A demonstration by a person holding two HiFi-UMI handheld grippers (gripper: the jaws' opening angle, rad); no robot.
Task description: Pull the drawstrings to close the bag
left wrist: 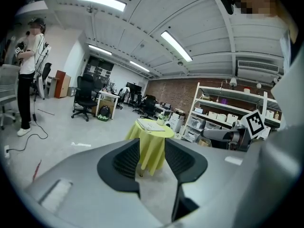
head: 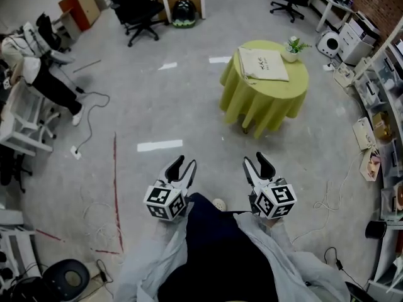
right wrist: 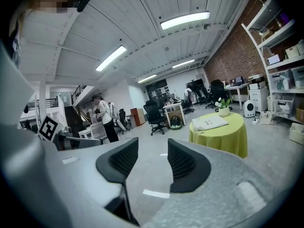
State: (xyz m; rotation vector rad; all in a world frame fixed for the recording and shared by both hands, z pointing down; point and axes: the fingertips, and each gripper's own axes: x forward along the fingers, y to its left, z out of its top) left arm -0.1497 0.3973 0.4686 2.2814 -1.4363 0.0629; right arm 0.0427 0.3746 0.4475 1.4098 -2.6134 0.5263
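1. I saw a grey concrete floor filling most of the head view.
2. A round table draped in a yellow-green cloth stood in the upper right of that frame, well apart from both tools.
3. A flat cream fabric drawstring bag lay on the tabletop, untouched, left of the pot.
4. The left gripper hung low in the frame, left of centre. Its jaws were partly apart with nothing held; only the distant table showed through the gap.
5. The right gripper sat beside it, right of centre, with its jaws likewise partly apart and empty.
6. A small green plant in a white pot stood at the table's upper right edge.
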